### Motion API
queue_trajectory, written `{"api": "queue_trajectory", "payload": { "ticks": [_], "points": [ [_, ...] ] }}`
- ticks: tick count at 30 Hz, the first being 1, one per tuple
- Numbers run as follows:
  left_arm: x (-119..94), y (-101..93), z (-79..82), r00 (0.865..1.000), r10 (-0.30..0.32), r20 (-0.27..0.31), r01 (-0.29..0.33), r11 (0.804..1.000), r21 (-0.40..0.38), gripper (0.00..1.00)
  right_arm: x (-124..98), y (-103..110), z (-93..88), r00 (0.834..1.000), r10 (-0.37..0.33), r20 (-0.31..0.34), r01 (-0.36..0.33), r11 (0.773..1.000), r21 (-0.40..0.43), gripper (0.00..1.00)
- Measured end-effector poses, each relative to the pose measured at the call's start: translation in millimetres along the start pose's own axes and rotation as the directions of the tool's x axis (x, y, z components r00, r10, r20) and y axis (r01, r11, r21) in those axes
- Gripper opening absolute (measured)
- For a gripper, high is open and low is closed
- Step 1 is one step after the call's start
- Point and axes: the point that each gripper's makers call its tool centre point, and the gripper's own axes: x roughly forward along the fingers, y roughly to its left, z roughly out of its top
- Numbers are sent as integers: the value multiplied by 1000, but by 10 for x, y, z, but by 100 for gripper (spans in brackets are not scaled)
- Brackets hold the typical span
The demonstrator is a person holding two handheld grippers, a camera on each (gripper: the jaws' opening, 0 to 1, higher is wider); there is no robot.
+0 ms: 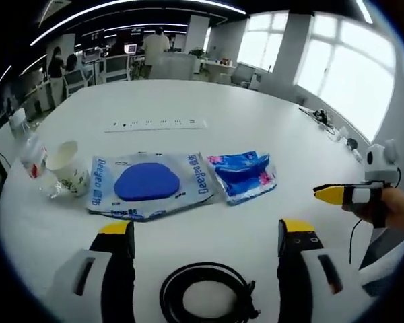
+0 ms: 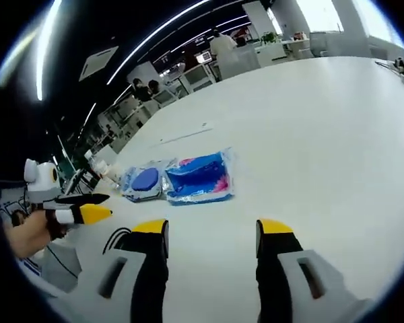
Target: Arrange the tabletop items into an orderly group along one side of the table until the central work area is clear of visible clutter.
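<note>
On the white table lie a clear bag with a blue round pad and, to its right, a blue and pink packet. A white paper cup and a plastic bottle stand at the left. A coiled black cable lies between the open jaws of my left gripper. My right gripper is open over bare table, short of the blue and pink packet and the blue pad bag. The left gripper enters the right gripper view, held by a hand.
A white power strip lies further back on the table. Small items and cables sit along the right edge near the windows. People stand at desks beyond the far end.
</note>
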Motion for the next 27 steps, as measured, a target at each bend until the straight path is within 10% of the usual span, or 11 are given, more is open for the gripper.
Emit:
{"api": "queue_trajectory", "payload": {
  "ticks": [15,27],
  "points": [
    [-119,55,-158,1000,18,20,-17,998,-55,85,-40,165,-139,998,50,-32,-51,998,-22,46],
    [-333,228,-666,996,74,-55,-79,993,-87,78,-123,226,-354,992,93,-86,-97,994,-46,44]
  ]
}}
